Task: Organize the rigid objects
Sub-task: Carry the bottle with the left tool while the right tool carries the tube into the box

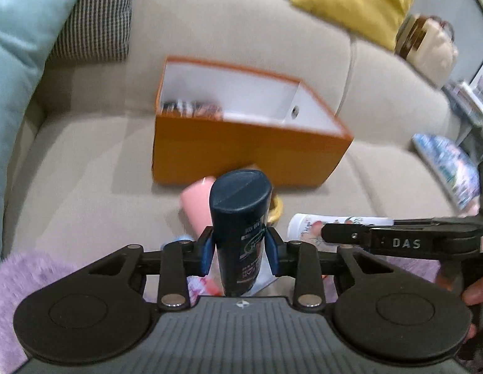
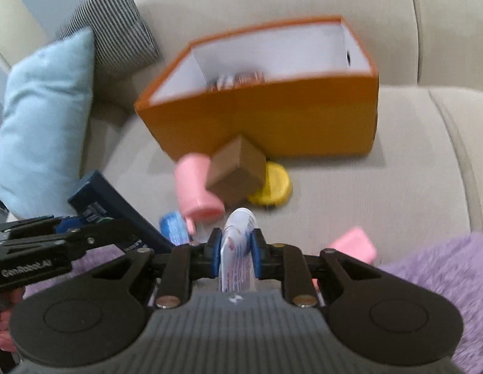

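My left gripper [image 1: 239,251] is shut on a dark blue bottle [image 1: 239,215], cap end pointing away, held above the sofa seat. In the right wrist view the same dark blue bottle [image 2: 113,212] shows at the left in the left gripper [image 2: 78,226]. My right gripper [image 2: 236,251] is shut on a white printed tube [image 2: 238,246]; in the left wrist view that white tube [image 1: 306,226] shows at the right. An orange box [image 1: 250,152] with a white inside stands open on the seat ahead; the orange box [image 2: 272,115] holds a small patterned item [image 2: 238,79].
In front of the box lie a pink cup [image 2: 196,187], a brown cardboard cube [image 2: 238,171] and a yellow disc [image 2: 272,188]. A pink bar [image 2: 355,244] and a small blue item [image 2: 172,227] lie nearer. Purple fluffy fabric [image 2: 434,277], cushions [image 1: 20,62] and magazines [image 1: 447,168] surround.
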`<state>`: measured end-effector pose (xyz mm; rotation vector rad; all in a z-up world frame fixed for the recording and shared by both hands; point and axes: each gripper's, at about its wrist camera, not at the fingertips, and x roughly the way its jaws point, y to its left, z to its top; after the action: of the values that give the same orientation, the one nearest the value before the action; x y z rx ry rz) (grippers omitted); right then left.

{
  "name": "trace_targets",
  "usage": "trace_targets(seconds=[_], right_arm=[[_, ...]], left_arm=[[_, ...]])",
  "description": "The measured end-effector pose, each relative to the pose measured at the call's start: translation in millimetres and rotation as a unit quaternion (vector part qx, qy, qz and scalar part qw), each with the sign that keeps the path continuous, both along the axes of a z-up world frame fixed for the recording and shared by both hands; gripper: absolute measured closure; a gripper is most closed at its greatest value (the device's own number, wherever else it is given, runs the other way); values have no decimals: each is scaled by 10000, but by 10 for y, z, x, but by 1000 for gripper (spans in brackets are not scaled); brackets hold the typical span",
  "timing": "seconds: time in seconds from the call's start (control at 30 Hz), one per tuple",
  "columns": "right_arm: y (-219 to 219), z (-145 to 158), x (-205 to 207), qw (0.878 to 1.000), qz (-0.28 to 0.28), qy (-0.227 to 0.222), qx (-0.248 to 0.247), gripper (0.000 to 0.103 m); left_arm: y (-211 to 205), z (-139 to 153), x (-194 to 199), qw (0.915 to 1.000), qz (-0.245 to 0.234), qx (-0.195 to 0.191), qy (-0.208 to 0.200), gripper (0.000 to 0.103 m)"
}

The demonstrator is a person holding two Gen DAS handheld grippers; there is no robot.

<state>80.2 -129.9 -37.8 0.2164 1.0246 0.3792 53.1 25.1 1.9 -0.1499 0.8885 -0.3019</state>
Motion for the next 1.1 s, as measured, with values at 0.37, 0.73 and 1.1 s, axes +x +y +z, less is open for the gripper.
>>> trace_targets(seconds=[0.37, 0.73, 1.1], right_arm=[[-171, 641, 726, 9967, -246, -735, 228, 83], [-209, 92, 2056, 9974, -717, -89, 81, 83], [-222, -493, 2565, 9935, -1034, 433, 203, 82]], left_arm=[[-172, 739, 900, 9973, -530, -409, -290, 65], [-523, 127, 2379, 9927, -973, -86, 710, 65], [-589, -799, 3067, 9823, -1061, -389, 1496, 65]])
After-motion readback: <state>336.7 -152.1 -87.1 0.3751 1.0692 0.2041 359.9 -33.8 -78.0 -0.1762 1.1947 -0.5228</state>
